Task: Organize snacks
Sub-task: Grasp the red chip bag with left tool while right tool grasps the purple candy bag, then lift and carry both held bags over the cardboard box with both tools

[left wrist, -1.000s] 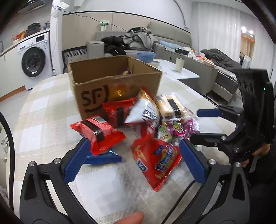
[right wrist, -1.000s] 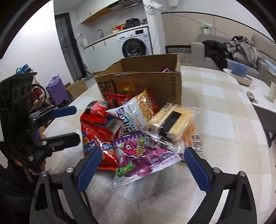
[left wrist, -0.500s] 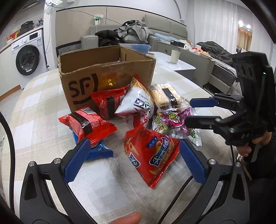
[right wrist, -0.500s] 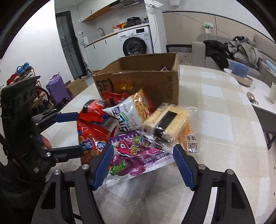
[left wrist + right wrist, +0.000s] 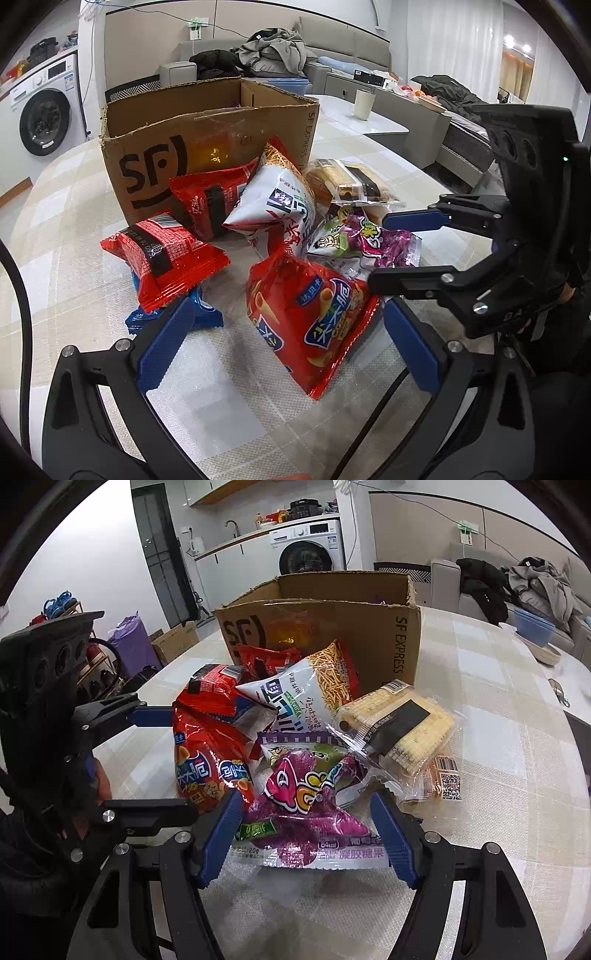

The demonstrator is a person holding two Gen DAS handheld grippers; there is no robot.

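- Progress: early, by my read. Nearly all the snacks lay in a heap on the counter (image 5: 92, 369), in front of the cardboard box (image 5: 207, 122). Something purple showed just over the box's far rim; the rest of the inside was hidden, so I couldn't tell what it held.
- Left to do, probably: move the whole heap, pack by pack.
- Right claw (image 5: 308, 834): jaws part-open, straddling the purple candy pack (image 5: 314, 812). Pads sat just beside its edges; a firm pinch wasn't evident, so I read it as not gripped.
- Left claw (image 5: 288, 347): wide open, the big red chip bag (image 5: 310, 314) between the pads with clear gaps on both sides. Holding nothing.
- Purple pack: flat, glossy, crinkled film, nearest item in the right wrist view, partly lying over the heap's front edge.
- Red chip bag: puffy, shiny, one corner pointing toward the left wrist camera.
- Rest of the heap: white noodle-snack bag (image 5: 280, 203) leaning against the box front, two red packs (image 5: 162, 258) beside it, a blue pack (image 5: 201, 314) under one, and a clear-wrapped cracker sandwich pack (image 5: 399, 731) on the right-hand side.
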